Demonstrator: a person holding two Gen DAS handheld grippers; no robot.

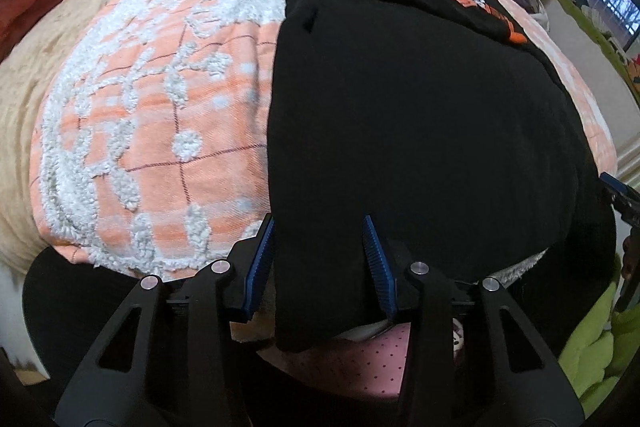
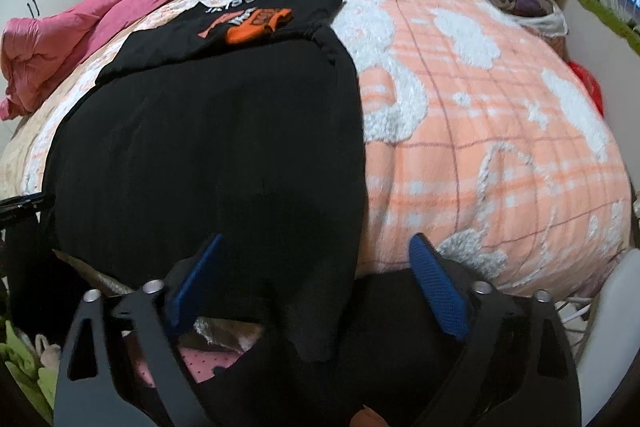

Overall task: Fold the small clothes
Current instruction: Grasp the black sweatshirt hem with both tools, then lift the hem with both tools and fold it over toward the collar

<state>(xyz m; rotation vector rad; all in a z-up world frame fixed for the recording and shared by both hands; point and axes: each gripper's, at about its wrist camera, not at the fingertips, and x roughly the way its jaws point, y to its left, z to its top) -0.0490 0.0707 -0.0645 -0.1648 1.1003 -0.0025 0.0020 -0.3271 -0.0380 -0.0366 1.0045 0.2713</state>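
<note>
Two grippers sit at the black garment's [image 1: 400, 115] six o'clock hem on the blanket [image 1: 160, 131]: left gripper [image 1: 320, 267] pinching the corner, right gripper [image 2: 316, 279] spread, straddling fabric.

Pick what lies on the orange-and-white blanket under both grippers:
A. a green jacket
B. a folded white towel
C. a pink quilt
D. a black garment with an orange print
D: the black garment with its orange print is spread on the blanket; its near edge sits between the fingers of the left gripper and right gripper.
</note>
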